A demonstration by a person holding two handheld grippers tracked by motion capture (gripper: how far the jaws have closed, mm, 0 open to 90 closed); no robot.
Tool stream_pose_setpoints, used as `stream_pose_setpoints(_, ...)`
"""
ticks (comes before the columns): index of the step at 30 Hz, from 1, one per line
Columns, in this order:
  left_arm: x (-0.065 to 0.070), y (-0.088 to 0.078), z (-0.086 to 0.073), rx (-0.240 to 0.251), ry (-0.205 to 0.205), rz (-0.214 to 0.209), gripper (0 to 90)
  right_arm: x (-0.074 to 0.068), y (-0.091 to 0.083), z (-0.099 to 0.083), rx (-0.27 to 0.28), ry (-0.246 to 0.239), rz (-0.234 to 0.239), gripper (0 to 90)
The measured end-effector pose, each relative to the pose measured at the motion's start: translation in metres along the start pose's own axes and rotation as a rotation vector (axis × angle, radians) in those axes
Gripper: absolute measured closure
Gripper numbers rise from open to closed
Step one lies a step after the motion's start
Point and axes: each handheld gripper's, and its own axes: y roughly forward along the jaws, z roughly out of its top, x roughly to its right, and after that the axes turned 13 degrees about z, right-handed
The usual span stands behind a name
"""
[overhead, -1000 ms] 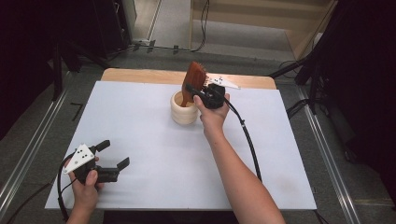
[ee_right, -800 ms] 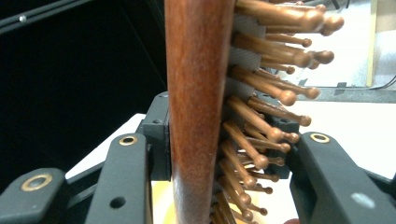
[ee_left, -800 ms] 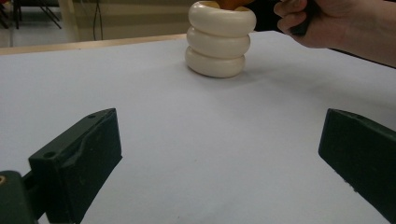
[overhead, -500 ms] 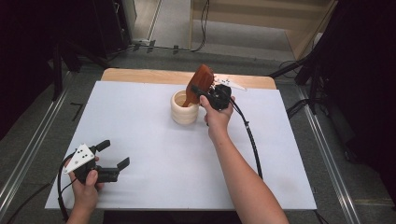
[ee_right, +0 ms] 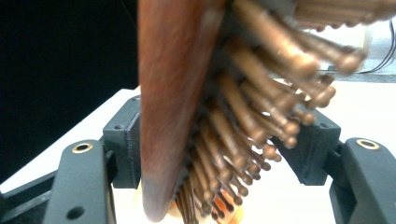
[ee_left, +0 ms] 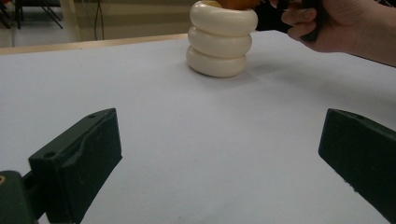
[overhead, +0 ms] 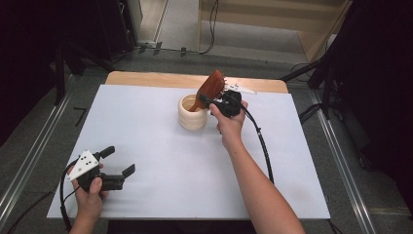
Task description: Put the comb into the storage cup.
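Here, unlabelled wooden hairbrush [overhead: 211, 87] in right gripper [overhead: 208, 101], over cream holder [overhead: 193, 112]

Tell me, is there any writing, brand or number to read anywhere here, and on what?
None can be read.
The cream holder, the wooden brush, the white sheet and both hand-held grippers, left and right, carry no legible text.
A dark mark on the floor beside the table is too small to read.
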Motion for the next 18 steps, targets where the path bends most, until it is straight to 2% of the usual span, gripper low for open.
stream_pose_setpoints(2,0.000,0.000,0.000,0.000,0.000,0.000,0.0,-0.001,0.000,-0.001,-0.014,-0.011,0.004,24.4)
stream_pose_setpoints(6,0.000,0.000,0.000,0.001,0.000,0.000,0.0,-0.004,0.001,-0.002,-0.045,-0.042,-0.005,9.7)
stream_pose_setpoints(9,0.000,0.000,0.000,0.001,0.000,0.000,0.0,-0.006,0.000,-0.002,-0.055,-0.059,-0.026,5.5)
stream_pose_setpoints(10,0.000,0.000,0.000,0.001,0.000,0.000,0.0,-0.006,0.000,-0.002,-0.056,-0.061,-0.021,0.0)
stream_pose_setpoints(12,0.000,0.000,0.000,0.001,0.000,0.001,0.0,-0.006,-0.003,-0.002,-0.051,-0.062,0.001,0.0)
stream_pose_setpoints(14,0.000,0.000,0.000,0.001,0.002,0.000,0.0,-0.006,-0.007,-0.001,-0.049,-0.069,-0.012,0.0)
stream_pose_setpoints(18,0.000,0.000,0.000,0.002,0.003,0.000,0.0,-0.008,-0.014,0.000,-0.042,-0.078,-0.007,0.0)
